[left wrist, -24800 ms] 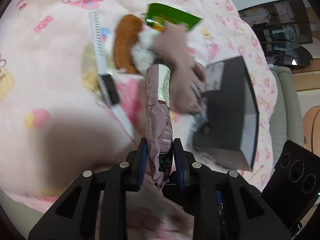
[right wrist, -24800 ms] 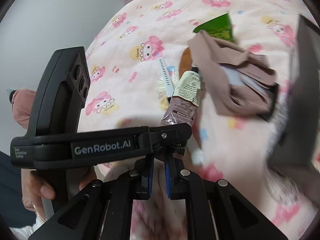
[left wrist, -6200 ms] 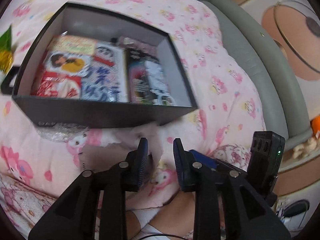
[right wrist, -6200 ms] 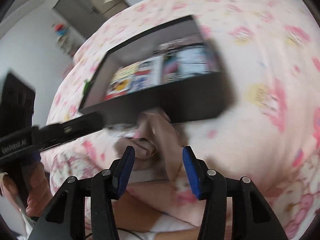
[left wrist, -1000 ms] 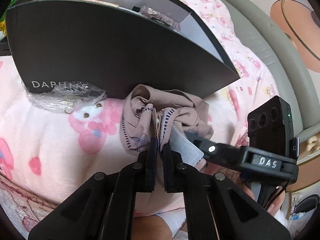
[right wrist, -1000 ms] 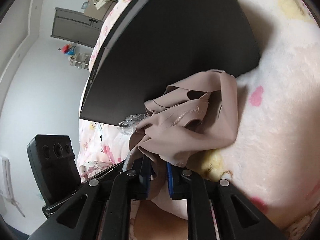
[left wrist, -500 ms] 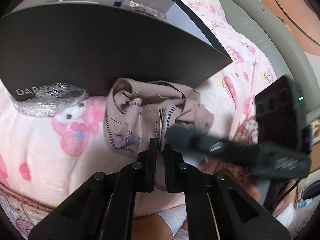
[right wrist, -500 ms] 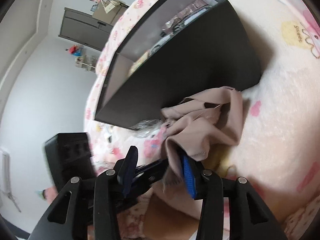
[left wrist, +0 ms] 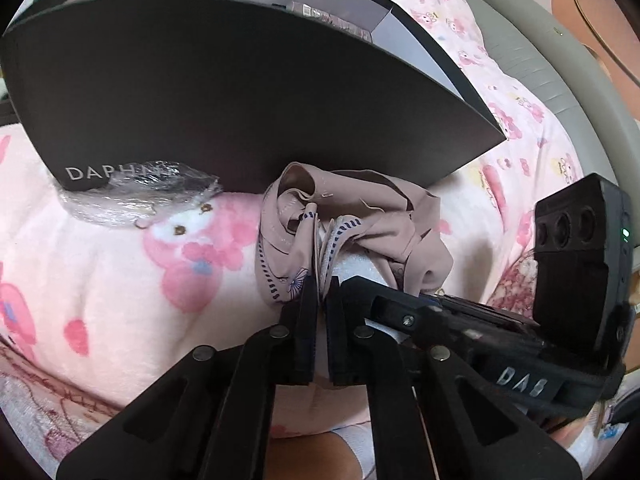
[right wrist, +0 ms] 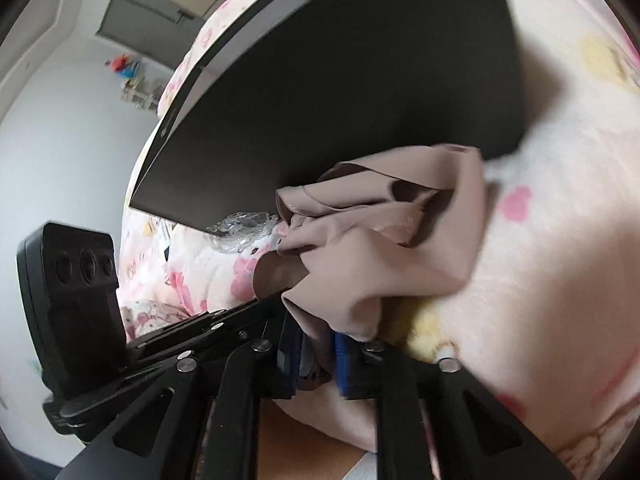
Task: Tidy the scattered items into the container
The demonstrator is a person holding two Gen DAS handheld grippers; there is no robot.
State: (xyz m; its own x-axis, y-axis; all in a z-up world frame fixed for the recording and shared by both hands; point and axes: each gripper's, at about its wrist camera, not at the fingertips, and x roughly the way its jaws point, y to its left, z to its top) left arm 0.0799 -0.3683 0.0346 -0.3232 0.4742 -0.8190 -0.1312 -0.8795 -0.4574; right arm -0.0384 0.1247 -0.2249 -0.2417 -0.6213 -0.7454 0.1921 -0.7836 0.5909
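A crumpled beige cloth pouch (left wrist: pixel 360 224) lies on the pink blanket against the near wall of the dark box (left wrist: pixel 240 100). My left gripper (left wrist: pixel 322 280) is shut on the pouch's near edge with dashed trim. In the right wrist view the same pouch (right wrist: pixel 380 248) lies below the box wall (right wrist: pixel 340 100). My right gripper (right wrist: pixel 316 344) has cloth between its blue pads, and its jaws stand narrowly apart around the fold. Each gripper shows in the other's view.
Crinkled clear plastic wrap (left wrist: pixel 140 196) lies at the box's base left of the pouch. The box's inside shows only at its far edge, with a packet (left wrist: pixel 328 20). A grey sofa edge (left wrist: pixel 540 40) runs at the right.
The right gripper opened half a second ago, moved back down to the pouch and has closed on its fold. The left gripper stays shut on the pouch, now nearer the box wall.
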